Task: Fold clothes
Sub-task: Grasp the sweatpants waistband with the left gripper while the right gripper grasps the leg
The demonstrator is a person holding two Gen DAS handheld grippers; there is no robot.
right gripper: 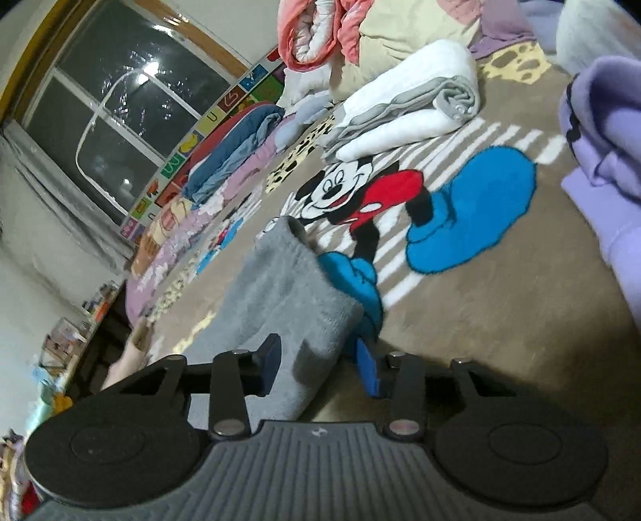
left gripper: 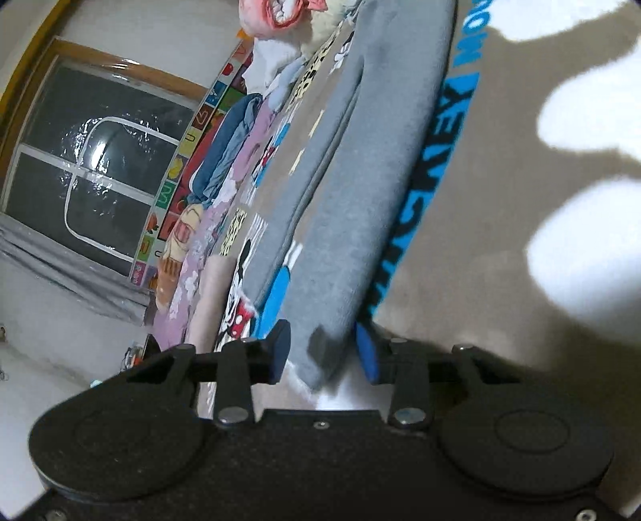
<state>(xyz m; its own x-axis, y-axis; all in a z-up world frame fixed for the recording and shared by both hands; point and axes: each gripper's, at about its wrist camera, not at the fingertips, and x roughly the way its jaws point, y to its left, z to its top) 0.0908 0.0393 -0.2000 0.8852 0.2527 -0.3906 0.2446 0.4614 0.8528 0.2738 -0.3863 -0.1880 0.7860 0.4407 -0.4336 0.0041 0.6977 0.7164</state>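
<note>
A grey fleece garment lies stretched along the Mickey Mouse blanket. My left gripper has its blue-padded fingers on either side of the garment's near edge, gripping a fold of it. In the right wrist view the same grey garment runs from between my right gripper's fingers toward the Mickey print. The right fingers also close on the cloth's near end.
A folded white and grey stack lies beyond the Mickey print. A lilac garment sits at the right. Blue jeans, pink bedding and other clothes line the far wall under a dark window.
</note>
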